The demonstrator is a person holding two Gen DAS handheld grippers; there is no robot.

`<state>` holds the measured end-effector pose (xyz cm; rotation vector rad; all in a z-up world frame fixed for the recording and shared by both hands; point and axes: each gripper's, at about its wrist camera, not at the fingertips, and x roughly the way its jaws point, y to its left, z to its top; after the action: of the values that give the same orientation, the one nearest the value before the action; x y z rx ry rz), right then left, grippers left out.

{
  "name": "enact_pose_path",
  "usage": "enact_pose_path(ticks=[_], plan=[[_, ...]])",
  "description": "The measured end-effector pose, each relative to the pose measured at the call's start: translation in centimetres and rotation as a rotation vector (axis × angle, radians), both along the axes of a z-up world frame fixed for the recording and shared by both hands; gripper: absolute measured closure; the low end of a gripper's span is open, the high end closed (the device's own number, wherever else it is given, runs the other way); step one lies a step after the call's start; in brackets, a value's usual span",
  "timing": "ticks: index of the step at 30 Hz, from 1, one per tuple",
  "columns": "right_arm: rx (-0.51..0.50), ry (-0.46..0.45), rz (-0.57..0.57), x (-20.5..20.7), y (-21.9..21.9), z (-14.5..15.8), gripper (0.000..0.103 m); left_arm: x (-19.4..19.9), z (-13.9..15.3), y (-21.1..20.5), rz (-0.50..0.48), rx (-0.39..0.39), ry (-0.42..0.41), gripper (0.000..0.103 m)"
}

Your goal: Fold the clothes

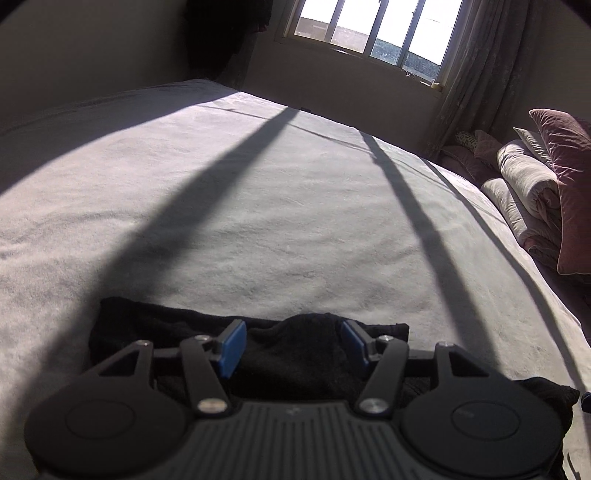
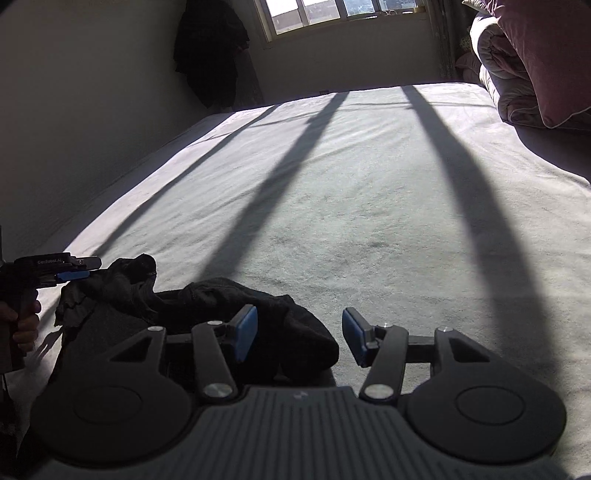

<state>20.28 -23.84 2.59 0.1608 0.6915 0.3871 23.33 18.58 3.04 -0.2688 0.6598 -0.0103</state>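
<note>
A black garment [image 1: 147, 325] lies crumpled on the grey bed sheet [image 1: 295, 192], close to the near edge. My left gripper [image 1: 291, 345] is open just above it, its blue pads [image 1: 232, 349] apart with dark fabric bulging between them. In the right wrist view the same garment [image 2: 207, 299] is a rumpled heap at the lower left. My right gripper [image 2: 299, 336] is open over the heap's right end, and fabric reaches partway into the gap. The left gripper [image 2: 75, 271] shows side-on at the garment's raised left corner, held by a hand [image 2: 22, 325].
Bars of window shadow cross the sunlit bed sheet [image 2: 369, 184]. Folded quilts [image 1: 524, 177] and a maroon pillow [image 1: 569, 166] are stacked along the right side. A window [image 1: 373, 29] and curtain [image 1: 476, 74] stand behind, and dark clothes [image 2: 214, 48] hang in the corner.
</note>
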Motion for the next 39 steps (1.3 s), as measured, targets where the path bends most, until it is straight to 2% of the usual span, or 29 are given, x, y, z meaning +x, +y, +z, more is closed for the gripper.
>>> enact_pose_path(ticks=[5,8,10,12,14,15,16,18,22,24,26,28,29,30,32,37,39], plan=[[-0.01,0.045,0.048,0.4,-0.4,-1.5,0.048,-1.3,1.6,-5.3,-0.217,0.04,0.012,0.037],[-0.016,0.071,0.077,0.6,-0.7,-2.4,0.048,-1.9,2.4,-9.3,-0.377,0.075,0.035,0.036],[-0.012,0.077,0.071,0.7,-0.8,-2.7,0.049,-2.0,2.8,-11.6,-0.457,0.069,0.063,0.035],[-0.003,0.079,0.077,0.8,-0.5,-3.0,0.054,-1.7,2.6,-13.8,-0.528,0.045,0.107,0.035],[0.015,0.082,0.075,1.0,-0.5,-3.3,0.065,-1.2,2.0,-15.8,-0.579,0.016,0.151,0.035],[0.021,0.083,0.069,1.1,-0.7,-3.3,0.079,-0.9,1.7,-16.7,-0.59,0.002,0.168,0.035],[0.026,0.085,0.063,1.1,-0.8,-3.4,0.089,-0.5,1.4,-17.5,-0.59,-0.011,0.181,0.035],[0.039,0.076,0.043,1.1,-1.3,-3.3,0.097,0.2,1.0,-18.6,-0.588,-0.045,0.195,0.035],[0.077,0.012,-0.044,0.6,-3.1,-2.0,0.099,1.9,0.9,-20.3,-0.56,-0.102,0.181,0.041],[0.099,-0.019,-0.092,0.4,-4.0,-1.5,0.099,2.9,1.0,-21.2,-0.546,-0.104,0.168,0.054],[0.119,-0.039,-0.125,0.4,-4.6,-1.2,0.099,3.4,1.4,-21.4,-0.535,-0.111,0.174,0.063],[0.121,-0.044,-0.154,0.4,-4.9,-1.2,0.099,3.7,1.9,-21.4,-0.524,-0.12,0.184,0.063],[0.12,-0.047,-0.17,0.5,-5.1,-1.2,0.099,3.6,2.3,-21.3,-0.529,-0.121,0.175,0.059],[0.118,-0.05,-0.186,0.5,-5.2,-1.2,0.099,3.0,2.8,-21.1,-0.544,-0.11,0.156,0.051],[0.126,-0.064,-0.223,0.3,-5.6,-1.0,0.1,1.6,3.4,-20.9,-0.565,-0.06,0.127,0.045],[0.075,-0.09,-0.307,0.3,-6.0,-0.9,0.103,-1.9,3.1,-21.3,-0.667,0.104,0.07,0.04],[0.103,-0.05,-0.263,0.6,-6.2,-1.2,0.103,-2.7,2.7,-21.7,-0.701,0.163,0.054,0.036]])
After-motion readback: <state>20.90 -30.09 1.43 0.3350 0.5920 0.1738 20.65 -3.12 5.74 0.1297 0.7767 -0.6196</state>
